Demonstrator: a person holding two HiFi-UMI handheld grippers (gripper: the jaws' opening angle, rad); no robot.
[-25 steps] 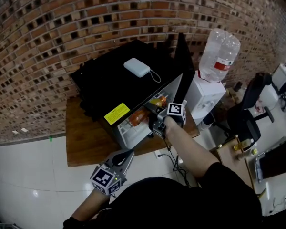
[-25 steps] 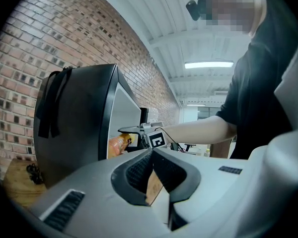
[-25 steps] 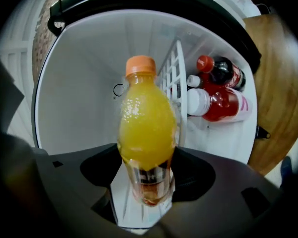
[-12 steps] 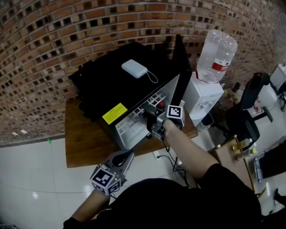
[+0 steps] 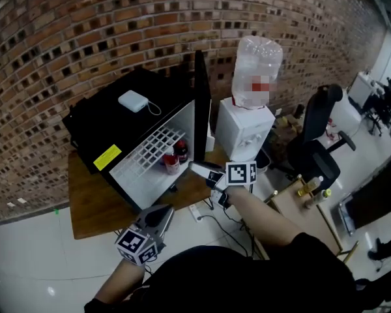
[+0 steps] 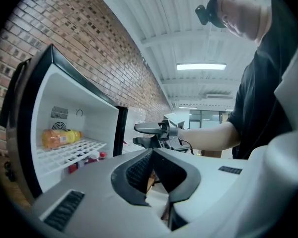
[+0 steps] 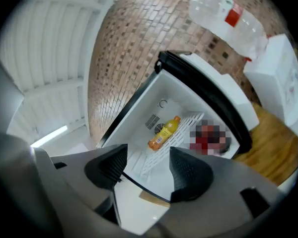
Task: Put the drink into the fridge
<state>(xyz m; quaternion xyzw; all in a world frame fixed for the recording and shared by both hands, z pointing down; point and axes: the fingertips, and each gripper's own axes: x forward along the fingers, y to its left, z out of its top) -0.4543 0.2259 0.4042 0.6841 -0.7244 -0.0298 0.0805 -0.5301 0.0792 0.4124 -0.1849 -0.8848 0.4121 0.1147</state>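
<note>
The orange drink bottle (image 7: 164, 132) lies on its side on the white wire shelf (image 7: 186, 128) inside the open black mini fridge (image 5: 111, 126); the left gripper view shows the bottle (image 6: 59, 138) too. My right gripper (image 5: 202, 170) hovers just outside the fridge opening, clear of the bottle. Its jaws are closing with nothing between them, and the pads (image 7: 188, 170) still stand apart. My left gripper (image 5: 158, 217) hangs low in front of the fridge, shut and empty. The head view does not show the drink.
Red-capped bottles (image 5: 173, 158) stand on the fridge floor under the shelf. The fridge door (image 5: 202, 103) stands open on the right. A white power bank (image 5: 133, 100) lies on the fridge top. A water dispenser (image 5: 247, 129) with its jug stands to the right, with an office chair (image 5: 313, 145) beyond it.
My right gripper, which was at the fridge shelf with the orange drink, has let it go and pulled back out of the fridge. The left gripper has barely moved.
</note>
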